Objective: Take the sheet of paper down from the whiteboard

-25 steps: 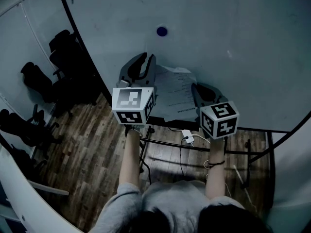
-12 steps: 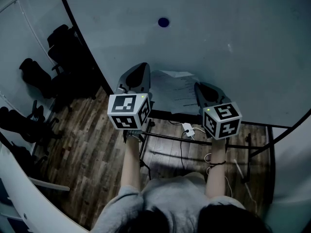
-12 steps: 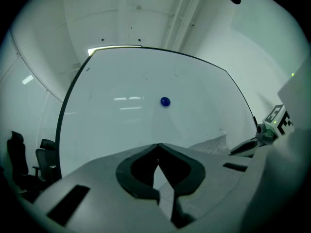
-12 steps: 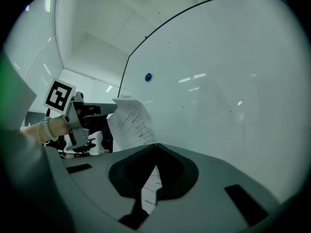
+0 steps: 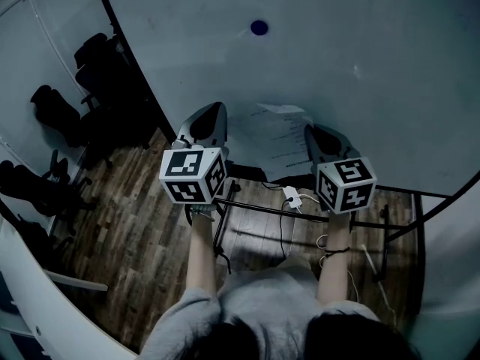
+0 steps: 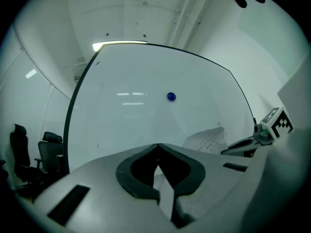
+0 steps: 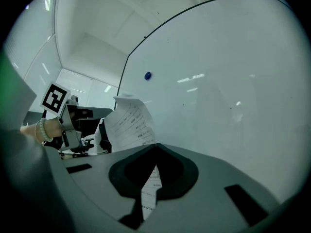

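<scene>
The white printed sheet of paper [image 5: 271, 135] is stretched between the two grippers, its lower corners pinched and its top edge loose and curling a little. That edge sits well below the small round blue magnet [image 5: 259, 28], which is alone on the big pale whiteboard [image 5: 360, 66] ahead of both jaws. So the sheet looks free of its fastening. I can't tell if its upper part leans against the board.

The left gripper [image 5: 216, 109] has its jaws together on the sheet's left corner; in its own view a pale strip of paper runs through the closed pads and the rest [image 6: 209, 141] fans out to its right. The right gripper [image 5: 309, 130] is likewise clamped on the right side, with lines of print showing in the gap and the sheet [image 7: 129, 123] rising to its left.

What seems left is carrying the paper away. I'd say the thing to watch is keeping both hands moving as one: same spacing, same pace, so the sheet neither tears taut nor buckles. Draw it back toward the body before lowering it, since the black metal stand bar [image 5: 262, 211] and the white plug with its cable [image 5: 289, 198] lie just under the grippers and could snag the bottom edge. Neither clamp should slacken until the paper is clear of the board.
</scene>
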Motion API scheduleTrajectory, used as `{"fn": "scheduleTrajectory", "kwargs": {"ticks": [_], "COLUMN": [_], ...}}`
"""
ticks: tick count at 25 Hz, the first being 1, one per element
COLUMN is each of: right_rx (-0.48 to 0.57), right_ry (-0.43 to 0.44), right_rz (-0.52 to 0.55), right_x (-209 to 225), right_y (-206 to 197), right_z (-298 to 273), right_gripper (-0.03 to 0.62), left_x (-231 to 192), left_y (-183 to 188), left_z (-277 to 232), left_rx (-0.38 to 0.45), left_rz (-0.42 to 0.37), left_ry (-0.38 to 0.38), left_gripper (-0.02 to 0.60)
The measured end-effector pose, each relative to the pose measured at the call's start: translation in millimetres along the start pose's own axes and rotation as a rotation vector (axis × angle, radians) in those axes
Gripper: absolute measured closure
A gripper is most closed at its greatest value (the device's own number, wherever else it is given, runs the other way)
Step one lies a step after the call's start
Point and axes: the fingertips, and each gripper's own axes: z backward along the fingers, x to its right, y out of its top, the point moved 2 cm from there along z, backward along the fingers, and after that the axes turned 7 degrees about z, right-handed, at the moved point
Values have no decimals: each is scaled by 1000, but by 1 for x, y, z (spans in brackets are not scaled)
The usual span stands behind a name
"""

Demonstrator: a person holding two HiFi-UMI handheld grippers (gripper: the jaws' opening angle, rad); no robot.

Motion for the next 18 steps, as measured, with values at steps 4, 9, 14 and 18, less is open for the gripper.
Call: {"fn": "scheduleTrajectory", "kwargs": {"ticks": [4,9,14,18], "right_rx": [20,27,27,21], "right_ry": [1,-7,-13,-13], "right_rz": [10,11,8,4], "right_x": [-2,0,2,1], "right_y": [8,9,10,7], "right_z": [0,3,4,5], "right_gripper": [594,594,594,594], "left_x": [-3,-3,-2,0], "left_y": [-1,-10,-18,-24], "left_z": [5,4,4,5], "left_rx": [-3,-23,-39,-52], "left_rz": [12,27,47,60], "left_ry": [2,0,-8,-19], "left_gripper": [575,575,575,575]}}
